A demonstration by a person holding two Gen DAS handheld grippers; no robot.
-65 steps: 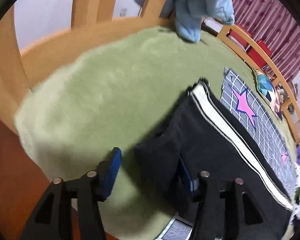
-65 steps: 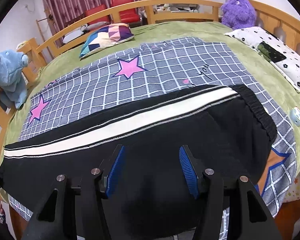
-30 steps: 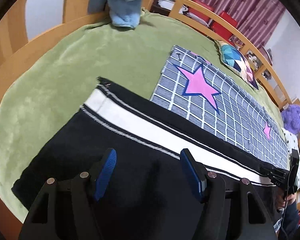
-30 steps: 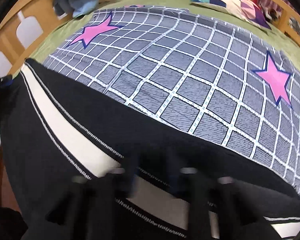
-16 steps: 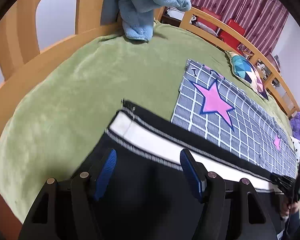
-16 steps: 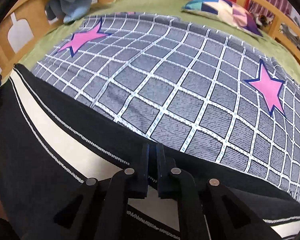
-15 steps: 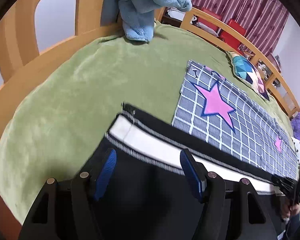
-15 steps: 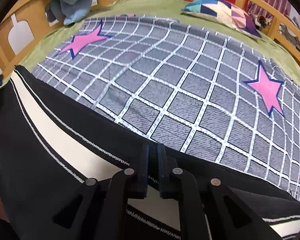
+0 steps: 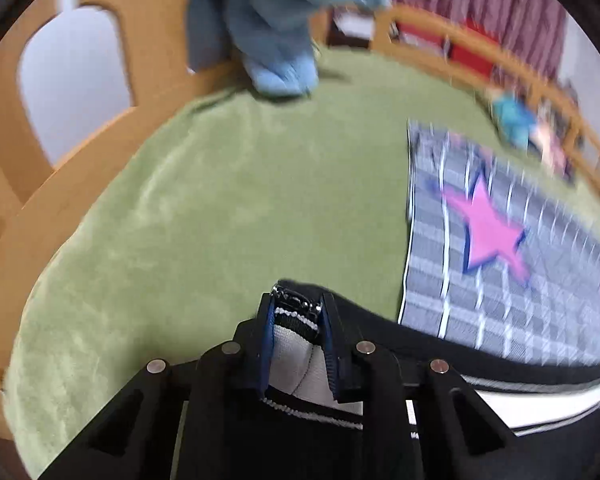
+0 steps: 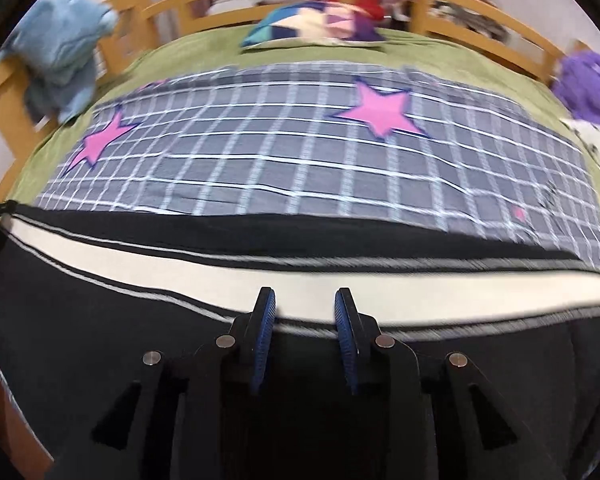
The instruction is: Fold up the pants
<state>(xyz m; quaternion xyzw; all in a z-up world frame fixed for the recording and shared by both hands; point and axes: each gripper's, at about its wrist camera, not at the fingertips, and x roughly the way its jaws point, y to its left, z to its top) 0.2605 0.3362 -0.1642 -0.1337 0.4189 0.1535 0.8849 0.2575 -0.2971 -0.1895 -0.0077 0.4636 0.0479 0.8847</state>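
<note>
Left wrist view: pants (image 9: 480, 388) lie along the near edge of the bed, black with a white side stripe running off to the right.
Left gripper (image 9: 296, 320): jaws closing, the blue pads pressing on the cuff end of the pants, bunched striped fabric pinched between them.
Bed cover (image 9: 220, 208): green plush, bare to the left of and beyond the cuff.
Checked blanket (image 9: 500, 264): grey with pink stars, lying on the green cover, its near edge just beyond the pants.
Blue garment (image 9: 276, 36): draped over the wooden bed rail (image 9: 148, 40) at the far end.
Right wrist view: pants (image 10: 100, 340) stretch across the whole width, flat on the bed, stripe running left to right, partly overlapping the checked blanket (image 10: 300, 152).
Right gripper (image 10: 305, 312): jaws opening, pads apart over the white stripe and the black cloth below it; nothing is pinched between them.
Far side: patchwork pillow (image 10: 312, 24) near the rail, purple plush toy (image 10: 588, 80) at right, blue garment (image 10: 60, 52) at left.
</note>
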